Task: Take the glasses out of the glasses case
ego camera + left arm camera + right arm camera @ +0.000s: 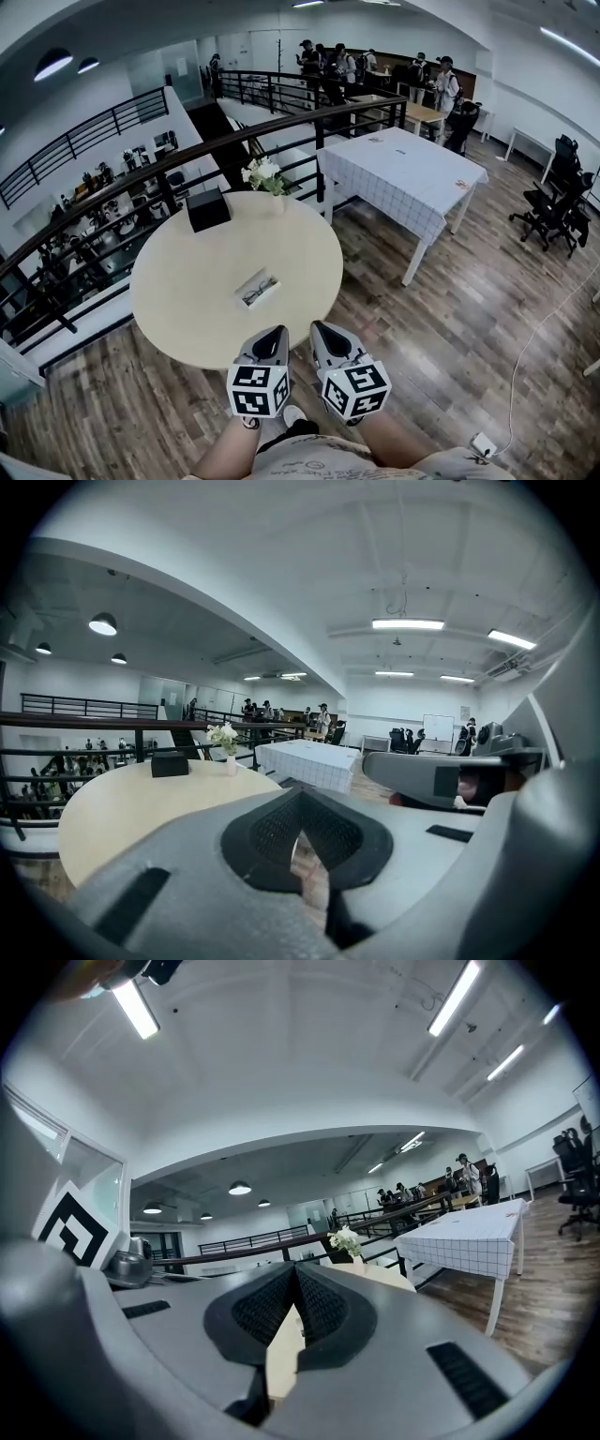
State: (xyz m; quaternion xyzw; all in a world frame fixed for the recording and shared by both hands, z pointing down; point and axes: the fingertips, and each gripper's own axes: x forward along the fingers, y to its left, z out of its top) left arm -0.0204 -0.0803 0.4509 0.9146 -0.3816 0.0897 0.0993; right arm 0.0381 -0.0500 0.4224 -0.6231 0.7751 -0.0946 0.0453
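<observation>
Plainly, the left gripper (300, 797) has its jaws pressed together at the tips with nothing between them; only a sliver of wooden floor shows through the gap lower down. The right gripper (294, 1271) is the same, tips meeting and empty, with a strip of pale tabletop showing behind the gap. Both grippers sit side by side at the near rim of the round table (178, 309), pointing toward the far side, with their marker cubes nearest the person. The glasses case (259, 289) lies open near the middle of the table, beyond both sets of tips and touched by neither, and the dark-framed glasses (255, 293) rest inside it. Farther back, to the left, a black box (207, 208) stands near the far edge, and to its right is a small vase of white flowers (265, 174). A dark railing (112, 183) curves behind the table. To the far right stands a rectangular table with a checked white cloth (403, 173), and a group of people (337, 66) stands beyond it. Black office chairs (558, 202) are clustered at the right over the wooden floor (450, 328).
</observation>
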